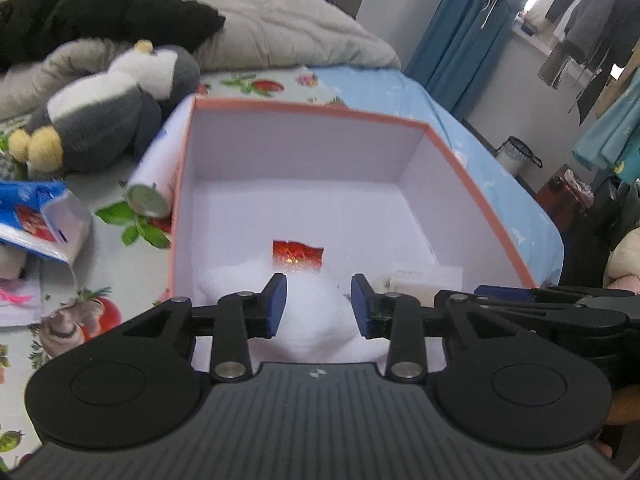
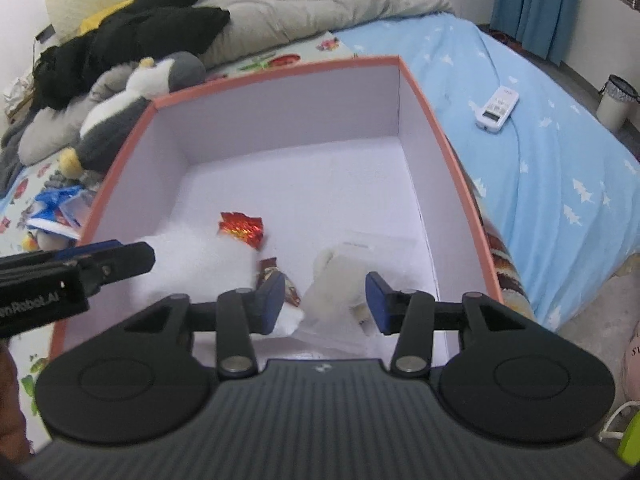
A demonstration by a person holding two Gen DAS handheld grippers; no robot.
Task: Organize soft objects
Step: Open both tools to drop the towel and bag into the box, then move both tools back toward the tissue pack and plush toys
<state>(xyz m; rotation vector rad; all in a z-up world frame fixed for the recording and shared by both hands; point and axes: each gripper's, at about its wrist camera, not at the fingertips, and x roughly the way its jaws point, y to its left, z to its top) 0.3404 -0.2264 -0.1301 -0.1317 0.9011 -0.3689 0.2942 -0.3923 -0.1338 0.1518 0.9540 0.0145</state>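
Where the bed (image 2: 540, 152) carries a big white box (image 1: 404, 118) with an orange rim, a white plush toy (image 1: 316, 316) lies on the box floor at its near side. The left gripper (image 1: 319, 306) stands open around the toy's white part, pads apparently just clear. The right gripper (image 2: 325, 303) is open around its cream part (image 2: 336, 280), beside a red foil wrapper (image 2: 241, 229).
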